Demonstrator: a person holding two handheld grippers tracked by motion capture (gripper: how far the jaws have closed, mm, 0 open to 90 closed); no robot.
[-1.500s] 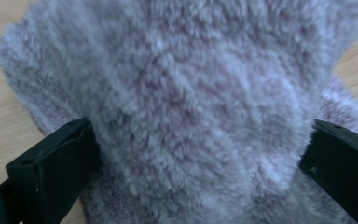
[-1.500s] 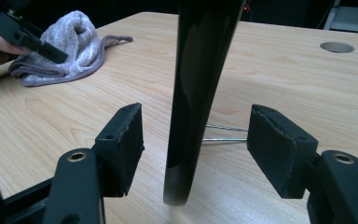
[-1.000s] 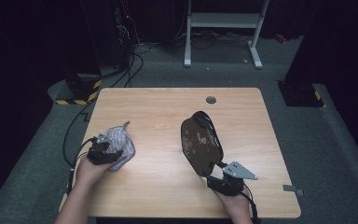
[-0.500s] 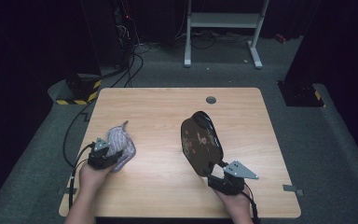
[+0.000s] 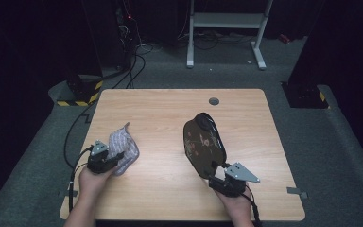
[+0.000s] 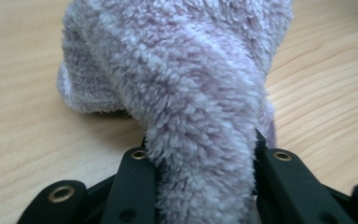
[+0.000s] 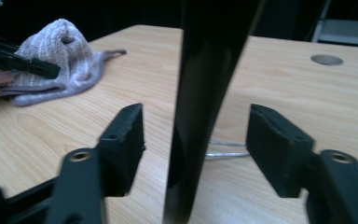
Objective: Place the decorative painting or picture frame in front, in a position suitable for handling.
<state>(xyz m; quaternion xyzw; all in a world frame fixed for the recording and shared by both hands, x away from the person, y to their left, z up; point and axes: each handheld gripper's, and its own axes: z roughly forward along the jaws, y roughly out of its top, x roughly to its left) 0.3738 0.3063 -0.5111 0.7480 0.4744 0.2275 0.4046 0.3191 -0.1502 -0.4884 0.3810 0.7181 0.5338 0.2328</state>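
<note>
On the left half of the wooden table (image 5: 170, 113), our left gripper (image 5: 105, 160) has just been closing its jaws on a fluffy lilac towel (image 5: 123, 147) — in the left gripper view a thick fold of the towel (image 6: 200, 116) is squeezed between the two black jaws, with the rest bunched on the tabletop just ahead of them. To the right, past a bare stretch of wood, a dark lacquered oval tray (image 5: 204, 142) stands tilted up on its edge, its decorated face turned towards the towel and its long axis running away from us. Our right gripper (image 5: 227, 182) sits at its near end; in the right gripper view the tray's rim (image 7: 205, 93) rises edge-on between the jaws, which have just been closing a little, yet both pads stand visibly clear of it, so they are open around it rather than clamped. We judge that the towel must travel rightwards to meet the tray's face, the left hand being the nearer. The tray holds nothing.
</note>
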